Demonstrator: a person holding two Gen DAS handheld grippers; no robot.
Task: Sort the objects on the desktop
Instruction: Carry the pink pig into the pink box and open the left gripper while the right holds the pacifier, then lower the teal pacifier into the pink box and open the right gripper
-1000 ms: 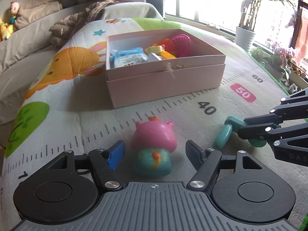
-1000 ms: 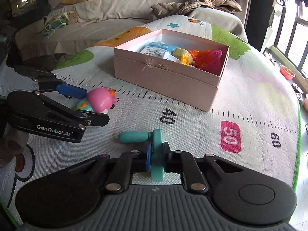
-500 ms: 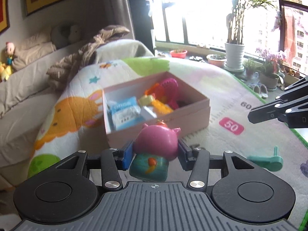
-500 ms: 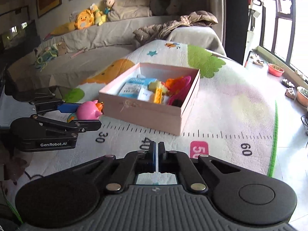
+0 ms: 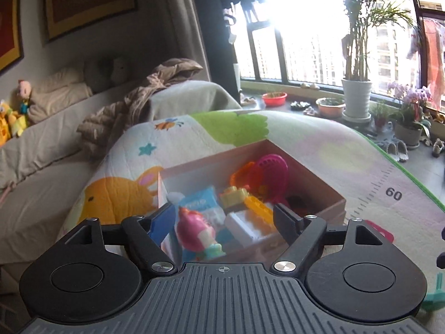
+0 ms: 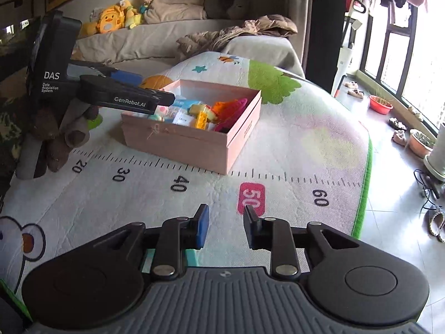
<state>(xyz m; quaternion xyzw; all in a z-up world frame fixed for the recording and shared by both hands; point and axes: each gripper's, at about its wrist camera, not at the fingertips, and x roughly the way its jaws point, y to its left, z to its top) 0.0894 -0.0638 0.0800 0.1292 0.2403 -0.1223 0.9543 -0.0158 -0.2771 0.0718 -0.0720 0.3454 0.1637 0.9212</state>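
Observation:
A pink cardboard box (image 5: 338,203) (image 6: 192,143) stands on the play mat and holds several toys, a blue packet and a magenta strainer (image 5: 271,171). My left gripper (image 5: 222,218) is open above the box's near left corner. The pink-and-teal pig toy (image 5: 198,235) sits loose between its fingers, inside the box, blurred. My right gripper (image 6: 224,222) is open and empty, low over the mat near the "50" mark. A teal toy (image 5: 435,296) lies on the mat at the lower right of the left wrist view, partly hidden.
The play mat (image 6: 292,128) with a printed ruler covers a low bed. A sofa with plush toys (image 6: 111,19) and a brown jacket (image 6: 236,34) is behind. Plant pots (image 5: 356,97) line the window on the right. The mat's green edge (image 6: 367,172) drops to the floor.
My left gripper carried the pig toy up over the box and opened, and the toy dropped inside. My right gripper let go of the teal toy, rose and opened.

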